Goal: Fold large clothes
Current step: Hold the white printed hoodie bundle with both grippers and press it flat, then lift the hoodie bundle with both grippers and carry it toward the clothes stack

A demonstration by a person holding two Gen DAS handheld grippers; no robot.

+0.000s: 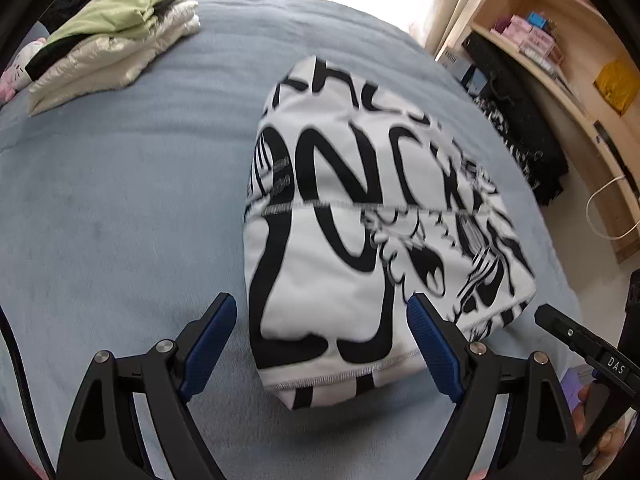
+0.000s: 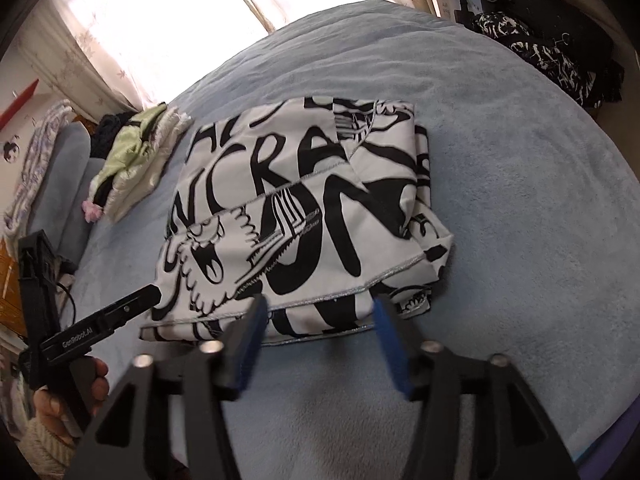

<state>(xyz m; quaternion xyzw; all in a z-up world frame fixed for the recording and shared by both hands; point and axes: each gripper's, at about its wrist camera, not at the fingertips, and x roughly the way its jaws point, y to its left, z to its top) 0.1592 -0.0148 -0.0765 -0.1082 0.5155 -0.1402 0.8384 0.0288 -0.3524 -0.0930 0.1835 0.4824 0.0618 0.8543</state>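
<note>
Folded b&w print garment (image 1: 360, 216) lies flat on blue bed cover (image 1: 120, 200), just ahead of both grippers. Left gripper (image 1: 322, 316) spread wide, nothing btwn pads; near hem sits btwn its 2 fingers in view. Right gripper (image 2: 318, 322) parted too, empty. Folded pile (image 1: 112, 40) far corner; wooden shelves (image 1: 560, 60) beside bed, curtained window (image 2: 160, 20) behind.

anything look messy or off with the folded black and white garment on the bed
Slightly. The black and white garment is folded, but its near edge is uneven: lower layers stick out past the top fold at the near right corner. Both grippers are open and clear of it.
</note>
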